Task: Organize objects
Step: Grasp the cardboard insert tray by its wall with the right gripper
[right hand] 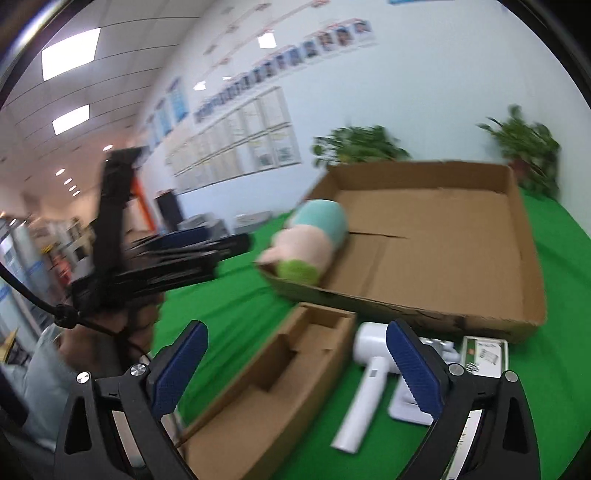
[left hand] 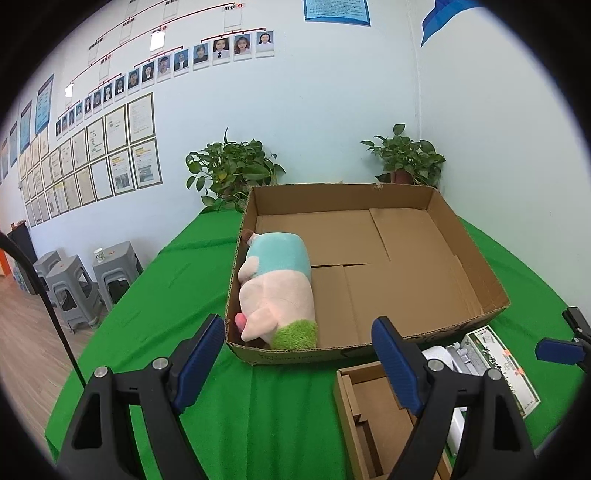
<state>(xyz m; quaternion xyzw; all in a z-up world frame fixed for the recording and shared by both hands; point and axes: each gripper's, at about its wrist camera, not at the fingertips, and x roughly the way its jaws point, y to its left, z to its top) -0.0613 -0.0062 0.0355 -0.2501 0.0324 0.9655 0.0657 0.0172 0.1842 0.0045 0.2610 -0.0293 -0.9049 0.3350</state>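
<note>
2 plants (left hand: 232, 168) by back wall, photos (left hand: 162, 66) + papers (left hand: 110, 155) up on it, grey stools (left hand: 74, 280) w/ cup (left hand: 98, 254) on floor.

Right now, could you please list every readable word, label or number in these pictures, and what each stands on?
"组长" with a red "4": wall chart.
Green-and-white carton: characters too blurred.
Framed sheets, blue poster, large box print: unreadable.
</note>
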